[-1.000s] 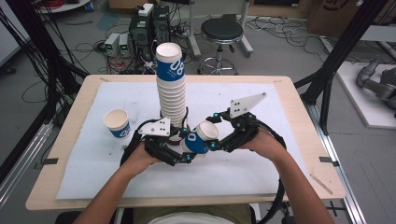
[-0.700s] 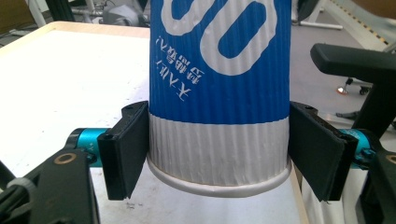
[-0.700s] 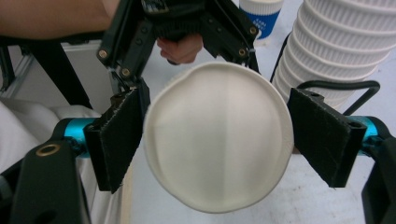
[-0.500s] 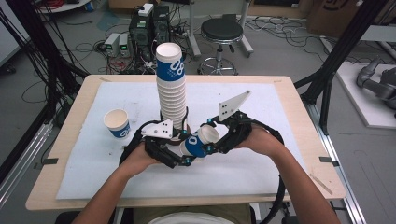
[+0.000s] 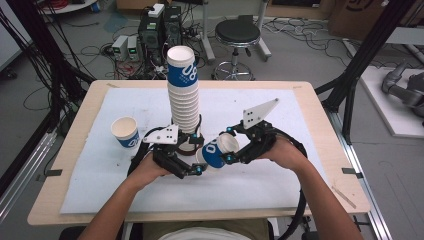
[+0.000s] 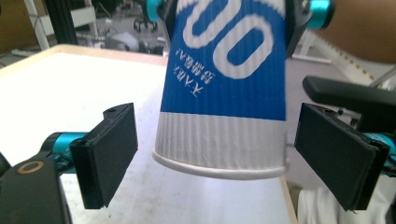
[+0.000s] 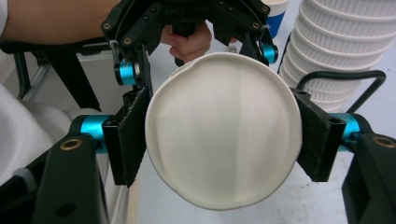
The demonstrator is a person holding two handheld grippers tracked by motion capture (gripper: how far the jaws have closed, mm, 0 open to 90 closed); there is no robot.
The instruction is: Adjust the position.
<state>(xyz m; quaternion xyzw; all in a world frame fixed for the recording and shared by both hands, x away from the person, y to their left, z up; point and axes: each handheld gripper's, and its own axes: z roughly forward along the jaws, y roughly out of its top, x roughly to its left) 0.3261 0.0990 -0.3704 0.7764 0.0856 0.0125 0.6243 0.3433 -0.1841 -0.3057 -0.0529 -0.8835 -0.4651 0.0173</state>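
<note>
Blue-and-white paper cup (image 5: 218,151) hangs on its side above the middle of a table (image 5: 320,120) covered by a pale mat (image 5: 280,175), passing between two hand-held grippers. The right gripper (image 5: 231,147) clamps the cup at its open mouth; in the right gripper view its two black pads press the white rim from both sides, bending it slightly out of round, and its jaws have just been closing onto the cup (image 7: 223,128). The left gripper (image 5: 195,162) sits at the cup's bottom end. In the left gripper view its pads (image 6: 108,151) stand wide, one on each side of the cup's base (image 6: 224,88) with a clear gap at either side; its jaws have just been opening around the cup.

Just behind the grippers, a tall stack of cups (image 5: 182,95) of the same kind stands upright, with a black wire ring around its foot. One more single cup (image 5: 125,132) stands upright on the mat, well off to the left side. Both of the person's forearms reach in from the near edge of the table. Beyond the table, a round black stool (image 5: 238,35) stands on the floor.
</note>
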